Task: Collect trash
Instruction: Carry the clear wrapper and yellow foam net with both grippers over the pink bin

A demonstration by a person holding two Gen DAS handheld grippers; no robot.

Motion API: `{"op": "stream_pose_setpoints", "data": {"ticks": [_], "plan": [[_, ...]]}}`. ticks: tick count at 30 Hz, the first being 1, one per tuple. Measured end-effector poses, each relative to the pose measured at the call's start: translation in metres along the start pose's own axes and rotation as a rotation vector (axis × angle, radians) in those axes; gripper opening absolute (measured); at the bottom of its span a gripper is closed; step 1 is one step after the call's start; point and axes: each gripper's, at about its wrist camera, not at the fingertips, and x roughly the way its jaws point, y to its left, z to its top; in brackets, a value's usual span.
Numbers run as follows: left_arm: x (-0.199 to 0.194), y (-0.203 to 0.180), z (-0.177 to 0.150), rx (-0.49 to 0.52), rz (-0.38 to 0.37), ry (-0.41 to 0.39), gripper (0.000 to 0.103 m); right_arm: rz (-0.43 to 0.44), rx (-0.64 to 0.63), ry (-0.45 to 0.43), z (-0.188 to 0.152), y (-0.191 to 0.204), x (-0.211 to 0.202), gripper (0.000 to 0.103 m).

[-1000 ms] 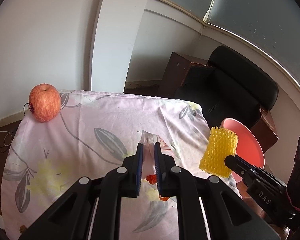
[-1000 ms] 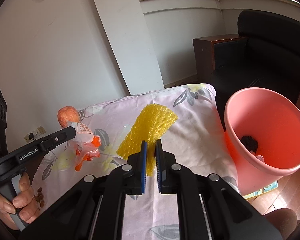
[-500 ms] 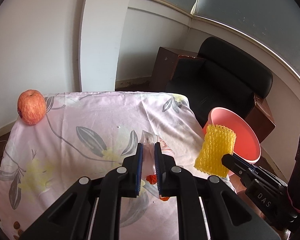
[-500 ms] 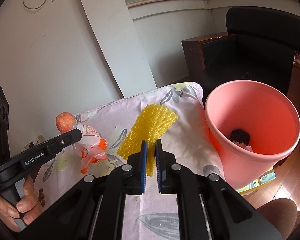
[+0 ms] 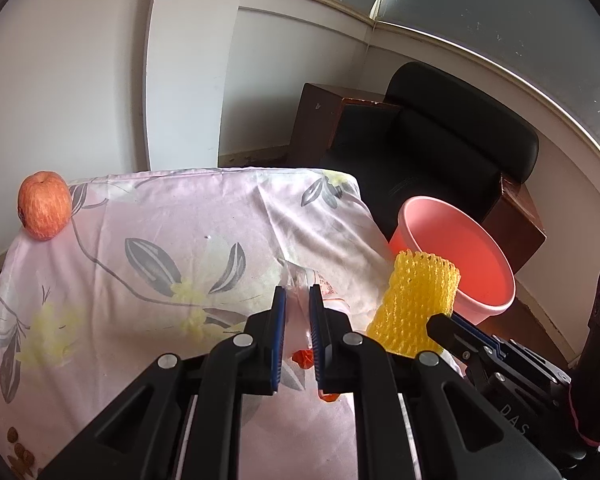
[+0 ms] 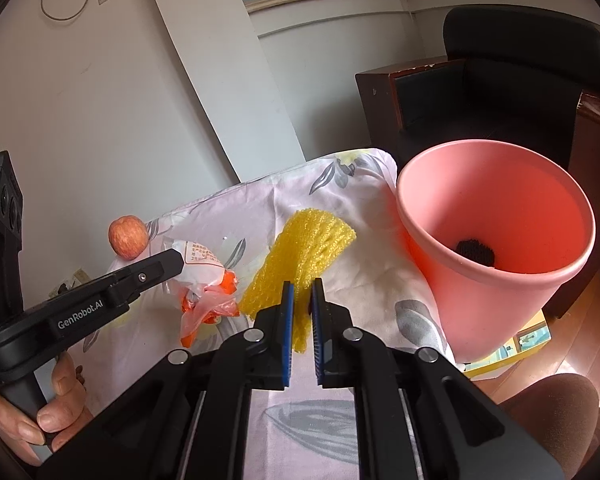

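Note:
My left gripper [image 5: 297,300] is shut on a crumpled clear plastic wrapper with orange parts [image 5: 300,280] and holds it above the floral tablecloth [image 5: 160,248]; the wrapper also shows in the right wrist view [image 6: 206,280]. My right gripper [image 6: 302,292] is shut on a yellow foam fruit net [image 6: 304,248], which also shows in the left wrist view [image 5: 416,304], raised near the table's right edge. A pink bin [image 6: 496,240] stands just right of the table, with dark trash at its bottom [image 6: 474,252].
A red apple [image 5: 44,210] sits at the table's far left corner. Brown crumbs [image 5: 18,450] lie near the front left edge. A black armchair [image 5: 440,160] and a dark wooden cabinet [image 5: 312,124] stand behind the bin.
Both grippers have lifted and drawn back with their loads. The pink bin has come closer and more into view; the yellow net now hangs nearer its rim.

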Motion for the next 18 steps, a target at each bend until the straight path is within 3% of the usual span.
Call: {"op": "stream_pose_setpoints", "data": {"ticks": [18], "plan": [[0.005,-0.022,0.004,0.034,0.001,-0.001,0.011,-0.002,0.069,-0.053,0.001,-0.027,-0.015,0.009]]}}
